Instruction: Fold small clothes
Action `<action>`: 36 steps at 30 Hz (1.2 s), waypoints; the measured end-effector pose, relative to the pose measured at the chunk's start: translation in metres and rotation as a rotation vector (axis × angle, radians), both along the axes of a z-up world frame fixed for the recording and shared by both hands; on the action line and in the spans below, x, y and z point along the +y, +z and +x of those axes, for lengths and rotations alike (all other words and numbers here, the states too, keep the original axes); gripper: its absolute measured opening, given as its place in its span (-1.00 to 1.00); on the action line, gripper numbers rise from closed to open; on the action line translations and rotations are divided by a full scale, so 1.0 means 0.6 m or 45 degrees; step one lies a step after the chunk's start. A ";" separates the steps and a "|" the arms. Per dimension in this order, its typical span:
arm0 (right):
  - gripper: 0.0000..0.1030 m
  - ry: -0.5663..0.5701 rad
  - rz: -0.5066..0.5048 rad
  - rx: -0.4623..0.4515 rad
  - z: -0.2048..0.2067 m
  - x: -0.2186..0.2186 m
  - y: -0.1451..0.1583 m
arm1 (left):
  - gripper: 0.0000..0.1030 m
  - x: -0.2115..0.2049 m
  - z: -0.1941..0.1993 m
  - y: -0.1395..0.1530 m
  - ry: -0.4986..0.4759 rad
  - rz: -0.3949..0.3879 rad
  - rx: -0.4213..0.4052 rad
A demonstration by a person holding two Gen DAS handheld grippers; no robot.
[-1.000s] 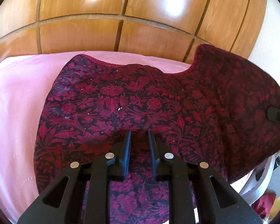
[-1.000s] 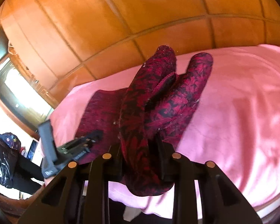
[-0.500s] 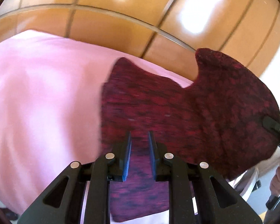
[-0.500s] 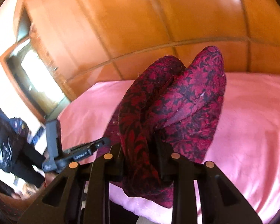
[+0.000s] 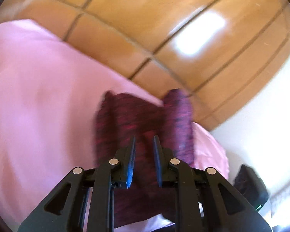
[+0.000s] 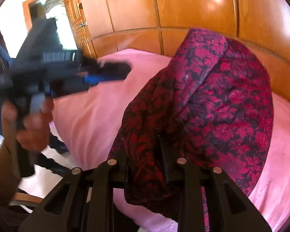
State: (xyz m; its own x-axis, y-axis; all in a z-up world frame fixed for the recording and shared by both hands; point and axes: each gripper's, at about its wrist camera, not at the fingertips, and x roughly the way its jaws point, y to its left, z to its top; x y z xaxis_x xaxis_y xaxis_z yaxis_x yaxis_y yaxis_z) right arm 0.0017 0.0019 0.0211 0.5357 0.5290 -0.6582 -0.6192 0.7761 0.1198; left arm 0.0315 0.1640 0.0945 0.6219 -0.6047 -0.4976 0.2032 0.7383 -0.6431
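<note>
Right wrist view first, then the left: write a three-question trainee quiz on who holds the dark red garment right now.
1. True or false: the right gripper has the red floral garment bunched between its fingers.
2. Multiple choice: the left gripper is
A. clamped on the garment
B. parted, with garment cloth seen between its fingers
C. gripping the pink sheet
3. Fill in: behind the bed stands a panelled ____ wall.

Key: 1 true. 2 B; whether the fingers touch the cloth cannot be told, as the left view is blurred. 3 wooden.
</note>
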 end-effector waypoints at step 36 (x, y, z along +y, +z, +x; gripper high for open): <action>0.03 -0.050 0.119 0.074 0.073 -0.057 -0.063 | -0.47 -0.067 0.047 -0.074 0.133 0.550 0.186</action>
State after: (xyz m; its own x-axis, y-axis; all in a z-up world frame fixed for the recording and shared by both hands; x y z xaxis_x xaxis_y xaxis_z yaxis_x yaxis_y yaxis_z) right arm 0.0455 -0.0321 -0.0166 0.5195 0.5690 -0.6374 -0.5783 0.7833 0.2280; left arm 0.0595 0.1236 0.0503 0.5733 -0.2608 -0.7768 0.0439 0.9564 -0.2887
